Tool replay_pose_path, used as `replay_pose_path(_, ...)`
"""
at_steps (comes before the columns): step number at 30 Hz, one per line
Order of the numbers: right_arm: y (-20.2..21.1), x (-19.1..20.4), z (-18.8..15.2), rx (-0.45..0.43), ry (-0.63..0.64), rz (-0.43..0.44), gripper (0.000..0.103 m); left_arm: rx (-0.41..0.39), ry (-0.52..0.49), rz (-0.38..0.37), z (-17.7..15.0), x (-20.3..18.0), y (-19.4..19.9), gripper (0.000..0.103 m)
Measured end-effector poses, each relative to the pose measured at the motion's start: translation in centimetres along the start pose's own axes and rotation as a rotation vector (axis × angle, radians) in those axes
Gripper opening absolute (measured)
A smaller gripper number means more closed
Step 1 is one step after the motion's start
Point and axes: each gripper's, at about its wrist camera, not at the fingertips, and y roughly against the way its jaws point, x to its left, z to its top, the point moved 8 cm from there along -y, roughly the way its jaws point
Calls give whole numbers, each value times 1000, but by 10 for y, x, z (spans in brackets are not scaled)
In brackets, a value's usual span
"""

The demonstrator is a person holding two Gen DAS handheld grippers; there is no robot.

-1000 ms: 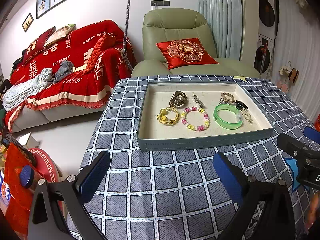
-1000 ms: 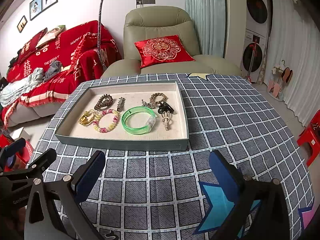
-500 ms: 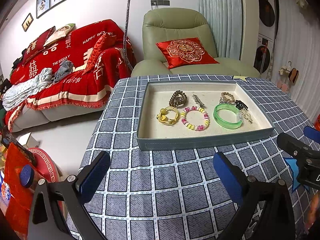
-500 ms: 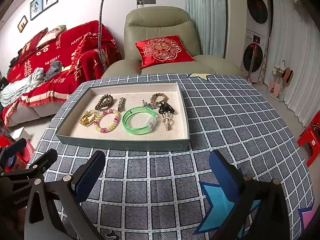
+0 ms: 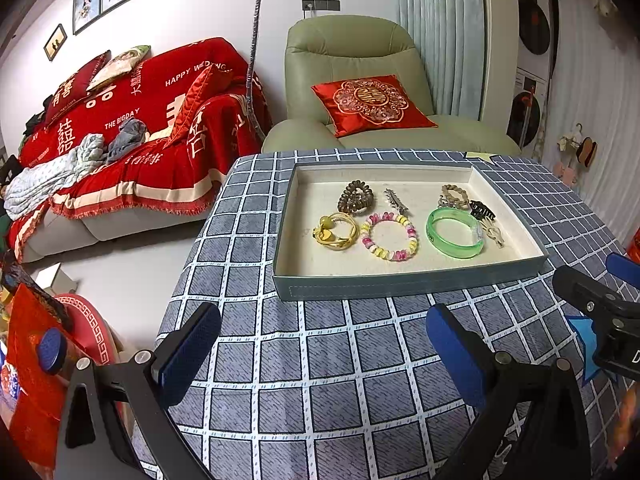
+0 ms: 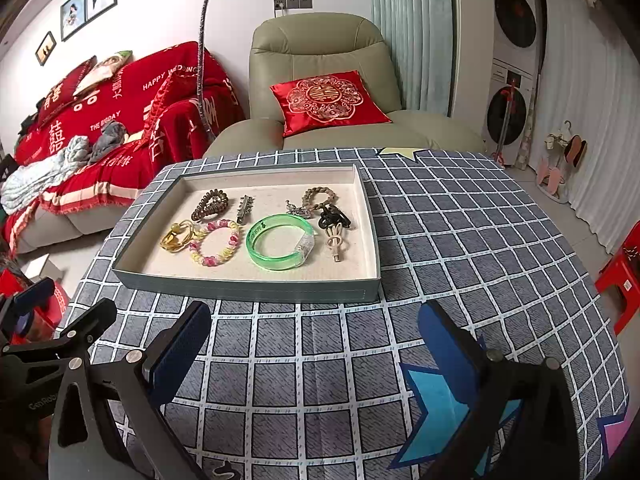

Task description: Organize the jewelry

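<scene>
1. Holding both grippers low over the checked tablecloth (image 6: 460, 240), I see the left gripper (image 5: 320, 344) with its blue-padded fingers spread wide and empty.
2. My right gripper (image 6: 316, 340) is likewise wide apart and grips nothing; a blue star sticker (image 6: 436, 412) lies under its right finger.
3. Ahead sits the grey jewelry tray (image 6: 248, 290), holding a green bangle (image 6: 280, 242), a pink-and-yellow bead bracelet (image 6: 216, 242), a yellow hair tie (image 6: 178, 236), a brown coil hair tie (image 6: 210, 204) and a black claw clip (image 6: 334, 216).
4. Dark writing on the bangle is too small for me to read.
5. On the red sofa throw (image 5: 132, 120) I read "HAPPY WEDDING" and "THE BIGDAY".
6. Beside my right gripper, the left one's body shows "GenRob".
</scene>
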Motion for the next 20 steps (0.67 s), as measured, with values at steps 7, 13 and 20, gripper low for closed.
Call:
replay_pose_path(7, 1, 3, 2, -1, 2, 1, 103, 0, 0, 1, 1, 1, 0, 103)
replay_pose_path(13, 1, 5, 2, 0, 1, 2, 103, -2, 5, 1, 1, 2, -1, 103)
replay_pose_path(20, 1, 4, 2, -1, 1, 1, 103, -14, 1, -8, 2, 1, 2, 103)
